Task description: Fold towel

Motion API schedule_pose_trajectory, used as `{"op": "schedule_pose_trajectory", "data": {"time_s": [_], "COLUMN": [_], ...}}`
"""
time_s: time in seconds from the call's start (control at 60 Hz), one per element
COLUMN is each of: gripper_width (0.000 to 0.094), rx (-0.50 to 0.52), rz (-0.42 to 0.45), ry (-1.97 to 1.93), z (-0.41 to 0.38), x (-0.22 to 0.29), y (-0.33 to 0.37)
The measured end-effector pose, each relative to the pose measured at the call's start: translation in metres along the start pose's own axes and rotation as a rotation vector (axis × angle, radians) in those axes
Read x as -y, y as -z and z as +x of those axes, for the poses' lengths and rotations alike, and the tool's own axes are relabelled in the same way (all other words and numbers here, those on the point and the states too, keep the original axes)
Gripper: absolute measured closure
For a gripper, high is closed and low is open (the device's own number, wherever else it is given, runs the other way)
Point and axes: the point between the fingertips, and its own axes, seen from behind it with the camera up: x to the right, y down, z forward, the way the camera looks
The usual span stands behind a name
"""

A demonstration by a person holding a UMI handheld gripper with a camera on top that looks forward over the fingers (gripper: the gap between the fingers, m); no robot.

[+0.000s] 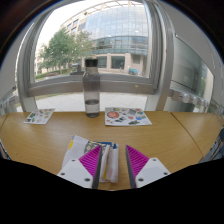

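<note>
While the gripper [112, 163] hangs low over the wooden table [60, 135], its fingers look parted, with a pale folded cloth, probably the towel [92, 153], between them and not clearly clamped. A grey metal bottle [92, 88] stands well beyond. Best to pinch one edge squarely before lifting over.

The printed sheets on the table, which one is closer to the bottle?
The larger sheet, lying beyond the gripper, just beside the bottle. The smaller sheet lies farther off, on the bottle's other side.
</note>
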Motion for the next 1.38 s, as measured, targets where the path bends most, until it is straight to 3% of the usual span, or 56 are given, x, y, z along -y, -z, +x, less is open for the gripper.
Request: {"op": "schedule_pose_trajectory", "data": {"time_s": [0.05, 0.15, 0.3, 0.367, 0.617, 0.967, 1.383], "gripper_width": [0.0417, 0.0383, 0.0268, 0.0213, 0.0175, 0.0152, 0.0150], "rx": [-0.055, -0.101, 0.009, 0.064, 0.212, 0.239, 0.215], "rz": [-0.005, -0.006, 0.056, 0.087, 0.145, 0.123, 0.124], "ry": [0.035, 0.061, -0.025, -0.047, -0.033, 0.022, 0.017], "z": [0.038, 0.067, 0.050, 0.018, -0.097, -0.224, -0.256], "x": [-0.014, -0.020, 0.013, 0.037, 0.060, -0.014, -0.037], "y": [-0.011, -0.014, 0.012, 0.056, 0.133, 0.196, 0.241]}}
